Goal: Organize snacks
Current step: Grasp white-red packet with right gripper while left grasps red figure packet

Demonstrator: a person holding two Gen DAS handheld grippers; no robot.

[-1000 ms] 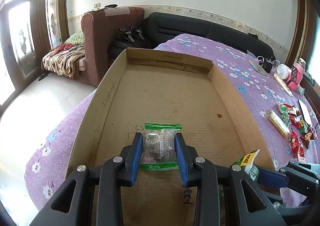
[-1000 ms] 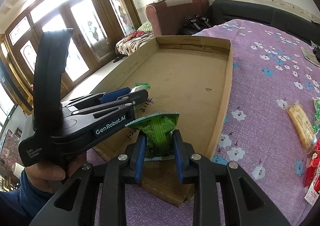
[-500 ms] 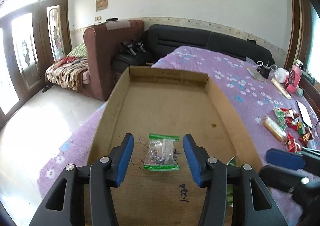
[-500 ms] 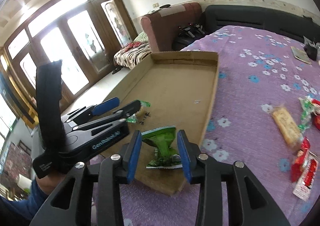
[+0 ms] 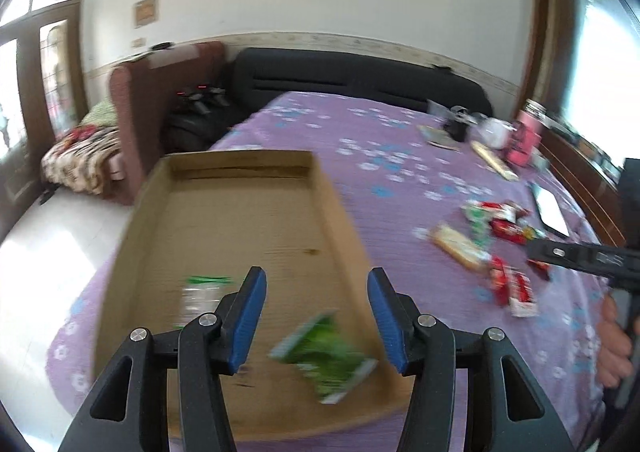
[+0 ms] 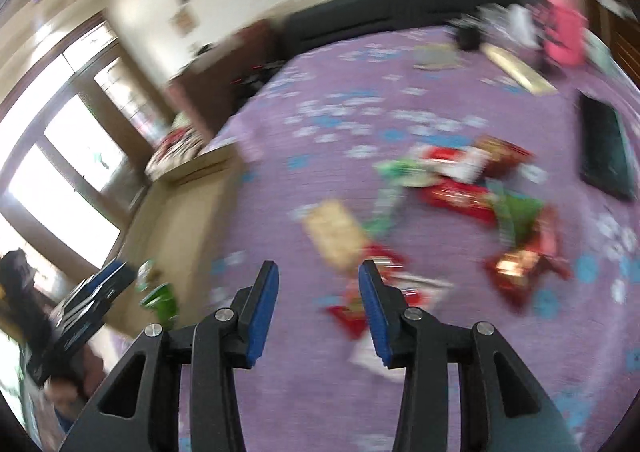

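Inside the shallow cardboard tray [image 5: 240, 220], only the left view shows a crinkled green packet [image 5: 326, 358] below the spread left gripper [image 5: 316, 316]; the right gripper [image 6: 314, 308], equally spread and empty, faces glossy red wrappers [image 6: 460, 198].

Matt corrugated cardboard tray [image 5: 344, 220]; glossy plastic snack wrappers [image 6: 460, 196]; purple floral cloth bedcover [image 5: 400, 172]; matt black plastic grippers.

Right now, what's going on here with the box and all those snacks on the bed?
A person is sorting snacks into a cardboard box on the purple bedspread, using a hand-held tool in each hand. Two packets already lie in the box: a clear one with green edges and a green one. Both the left tool and the right tool are open and empty. The right one points toward the pile of snacks beside the box, where red and green packets and a pale cracker pack are not yet packed.
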